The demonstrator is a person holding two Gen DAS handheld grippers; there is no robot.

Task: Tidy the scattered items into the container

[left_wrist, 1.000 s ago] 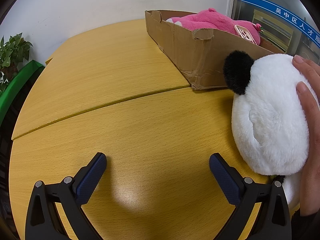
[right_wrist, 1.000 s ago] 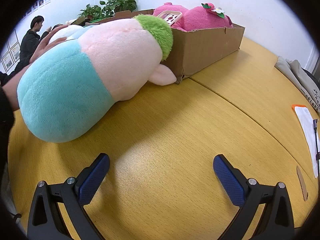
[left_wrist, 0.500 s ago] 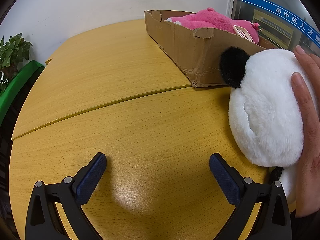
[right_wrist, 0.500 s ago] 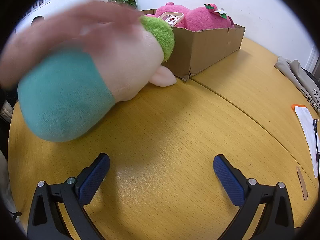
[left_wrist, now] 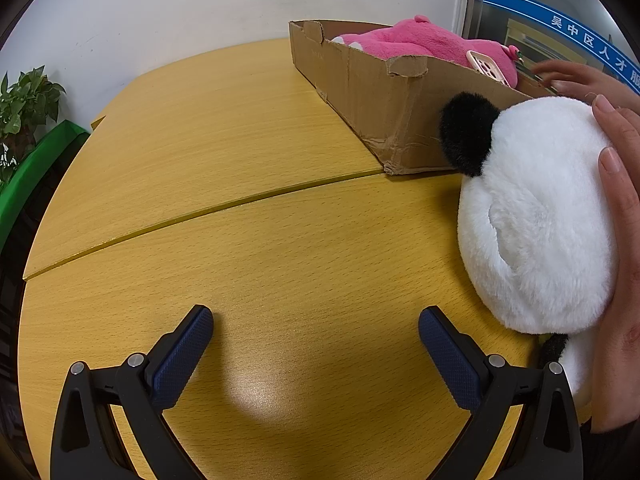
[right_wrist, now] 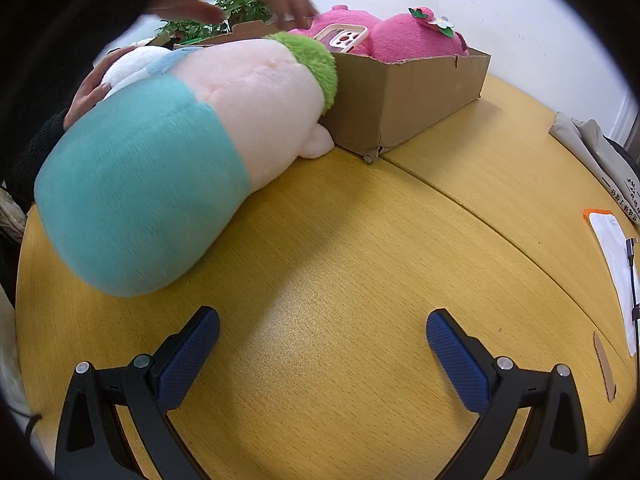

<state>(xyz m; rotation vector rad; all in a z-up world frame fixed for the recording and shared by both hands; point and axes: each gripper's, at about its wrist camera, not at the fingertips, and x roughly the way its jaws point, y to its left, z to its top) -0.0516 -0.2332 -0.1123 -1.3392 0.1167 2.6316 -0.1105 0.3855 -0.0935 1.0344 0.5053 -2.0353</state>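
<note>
Cardboard box (right_wrist: 420,92) w/ pink plush (right_wrist: 404,38) inside; teal-pink plush (right_wrist: 168,160) & white panda plush (left_wrist: 536,216) lie on tabletop, touching box.

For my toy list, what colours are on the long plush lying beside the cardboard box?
The long plush is teal, pale pink, with a green tuft; clearest in the right wrist view.

We read white Chinese characters, 吴中区人才服, on the blue band sign (left_wrist: 576,34) behind glass at upper right. Dark print on the beige cloth bag (right_wrist: 624,192) is too small for us to read.
</note>
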